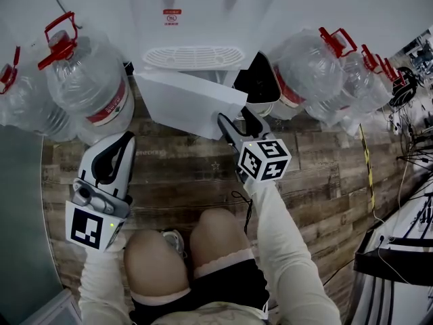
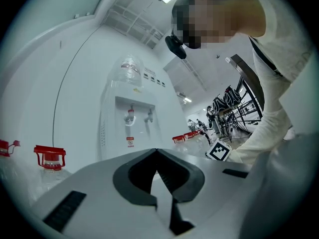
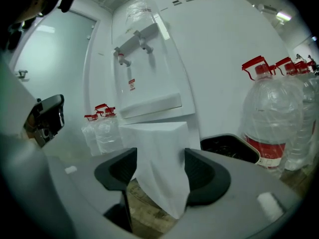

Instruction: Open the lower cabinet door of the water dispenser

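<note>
The white water dispenser [image 1: 203,5] stands at the top of the head view, with its drip tray [image 1: 193,56] above the lower cabinet door [image 1: 186,100]. The door is swung out over the wooden floor. My right gripper [image 1: 237,122] holds the door's free edge. In the right gripper view the door [image 3: 159,148] fills the gap between both jaws of the right gripper [image 3: 160,169]. My left gripper [image 1: 124,141] hangs lower left, apart from the door, shut and holding nothing. In its own view the left gripper [image 2: 157,153] has its jaws meeting, and the dispenser [image 2: 127,118] stands ahead.
Large water bottles with red caps stand on both sides of the dispenser, at left [image 1: 88,87] and at right [image 1: 304,66]. A black bin [image 1: 260,80] sits just right of the door. The person's knees [image 1: 189,249] are below. Cables and stands [image 1: 406,168] crowd the right edge.
</note>
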